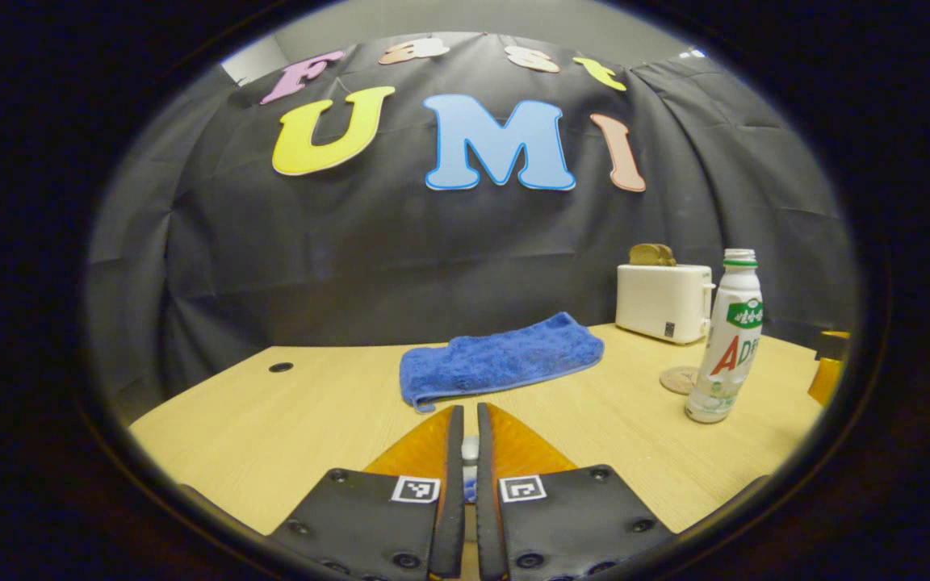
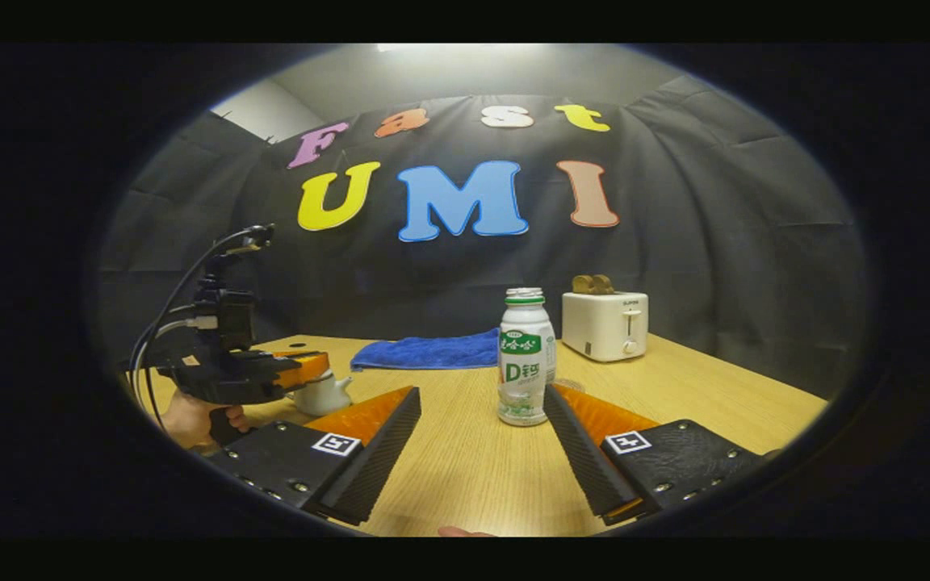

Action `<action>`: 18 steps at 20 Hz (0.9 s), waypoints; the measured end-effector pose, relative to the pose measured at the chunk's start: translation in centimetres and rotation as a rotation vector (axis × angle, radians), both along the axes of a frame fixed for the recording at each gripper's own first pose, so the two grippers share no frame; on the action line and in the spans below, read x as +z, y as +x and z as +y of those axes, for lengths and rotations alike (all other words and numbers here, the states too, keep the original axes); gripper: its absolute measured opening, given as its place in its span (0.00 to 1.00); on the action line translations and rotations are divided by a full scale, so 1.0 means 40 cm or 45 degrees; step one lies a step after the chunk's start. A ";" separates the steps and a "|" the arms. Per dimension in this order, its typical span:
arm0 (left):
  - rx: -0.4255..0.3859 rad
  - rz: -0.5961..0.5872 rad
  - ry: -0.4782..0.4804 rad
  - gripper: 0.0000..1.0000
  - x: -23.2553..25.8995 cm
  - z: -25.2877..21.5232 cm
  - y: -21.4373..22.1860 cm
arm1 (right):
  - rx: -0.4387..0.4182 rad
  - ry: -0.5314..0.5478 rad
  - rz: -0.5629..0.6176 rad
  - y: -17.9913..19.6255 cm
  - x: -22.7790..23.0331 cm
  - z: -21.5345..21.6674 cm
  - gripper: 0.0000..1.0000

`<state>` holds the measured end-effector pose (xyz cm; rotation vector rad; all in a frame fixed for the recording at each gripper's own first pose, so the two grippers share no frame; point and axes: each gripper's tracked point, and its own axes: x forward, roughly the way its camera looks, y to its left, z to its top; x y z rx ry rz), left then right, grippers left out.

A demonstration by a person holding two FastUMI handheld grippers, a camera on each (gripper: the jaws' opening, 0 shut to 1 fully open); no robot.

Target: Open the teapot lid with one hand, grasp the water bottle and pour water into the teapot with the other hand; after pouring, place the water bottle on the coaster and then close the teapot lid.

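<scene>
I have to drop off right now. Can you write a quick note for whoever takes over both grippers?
Left gripper: fingers closed on a small white knob, apparently the teapot lid; in the right gripper view it sits over the teapot.
Right gripper: open, fingers either side of the water bottle, not touching it.
Bottle upright on the table, cap off; coaster just behind it.
Done: lid apparently gripped.
Left: grasp bottle, pour, set on coaster, close lid.

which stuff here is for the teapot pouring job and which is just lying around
For the job: water bottle, teapot, coaster, left gripper, right gripper.

Lying about: blue towel, toaster with bread in its slots.
</scene>
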<state>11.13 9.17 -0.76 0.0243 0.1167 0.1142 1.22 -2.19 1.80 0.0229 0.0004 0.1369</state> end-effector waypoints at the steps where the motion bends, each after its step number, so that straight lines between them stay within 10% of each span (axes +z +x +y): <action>1: 0.003 -0.038 -0.004 0.13 0.031 0.002 -0.013 | 0.002 -0.004 -0.002 0.008 0.006 -0.004 0.95; 18: -0.257 -0.246 -0.039 0.17 0.166 -0.163 -0.357 | -0.051 -0.107 0.059 0.209 -0.010 -0.057 0.95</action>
